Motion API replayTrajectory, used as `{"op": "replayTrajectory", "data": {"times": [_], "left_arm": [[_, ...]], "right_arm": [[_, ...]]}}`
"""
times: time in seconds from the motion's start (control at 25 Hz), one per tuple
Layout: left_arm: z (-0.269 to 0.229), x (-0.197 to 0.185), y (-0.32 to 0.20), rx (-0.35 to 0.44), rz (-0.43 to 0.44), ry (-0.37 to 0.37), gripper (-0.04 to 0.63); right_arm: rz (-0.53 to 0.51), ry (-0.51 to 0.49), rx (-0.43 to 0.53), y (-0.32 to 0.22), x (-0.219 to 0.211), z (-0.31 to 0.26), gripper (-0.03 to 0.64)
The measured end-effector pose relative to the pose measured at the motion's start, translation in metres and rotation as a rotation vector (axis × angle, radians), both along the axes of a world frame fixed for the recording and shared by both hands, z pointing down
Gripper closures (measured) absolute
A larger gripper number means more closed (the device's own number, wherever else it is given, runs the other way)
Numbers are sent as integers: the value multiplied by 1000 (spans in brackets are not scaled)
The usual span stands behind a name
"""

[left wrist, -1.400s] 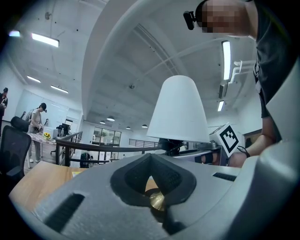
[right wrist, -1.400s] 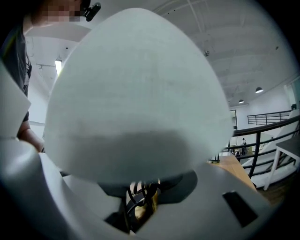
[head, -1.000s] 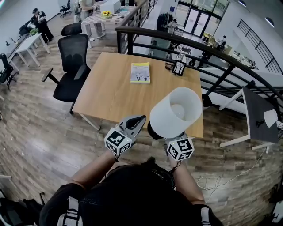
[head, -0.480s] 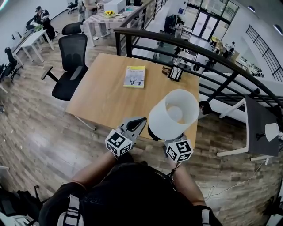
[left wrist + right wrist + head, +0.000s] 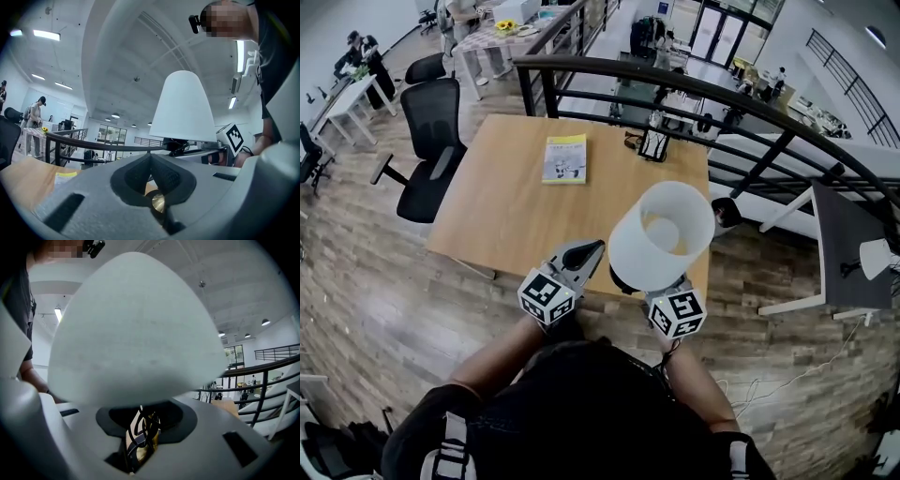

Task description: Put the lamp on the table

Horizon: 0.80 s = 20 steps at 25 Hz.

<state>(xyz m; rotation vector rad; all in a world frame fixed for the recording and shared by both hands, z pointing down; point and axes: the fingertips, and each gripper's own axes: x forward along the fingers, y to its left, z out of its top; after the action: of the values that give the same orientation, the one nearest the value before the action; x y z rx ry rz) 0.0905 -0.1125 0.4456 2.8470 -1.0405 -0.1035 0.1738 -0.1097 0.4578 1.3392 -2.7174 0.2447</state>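
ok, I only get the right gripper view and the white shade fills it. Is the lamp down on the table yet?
Observer: No. The head view shows the lamp held up in the right claw, with its shade overlapping the table's near right corner.
Operator: Anything lying on the table?
Observer: A yellow book lies toward the far side. A small dark object stands at the far edge. In the head view both are beyond the shade.
Operator: And the left claw?
Observer: The left claw is shut with nothing in it, just left of the lamp.
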Motion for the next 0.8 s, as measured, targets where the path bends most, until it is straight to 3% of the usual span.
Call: {"op": "replayTrajectory", "data": {"times": [0.4,0.8], "left_arm": [[6,-13,-39,-20,13,30,588],[4,-64,-111,24,46,10,588]], "right_arm": [[31,21,-22,-31,-10,15,499],[93,26,-34,-94,-51,27,500]]}}
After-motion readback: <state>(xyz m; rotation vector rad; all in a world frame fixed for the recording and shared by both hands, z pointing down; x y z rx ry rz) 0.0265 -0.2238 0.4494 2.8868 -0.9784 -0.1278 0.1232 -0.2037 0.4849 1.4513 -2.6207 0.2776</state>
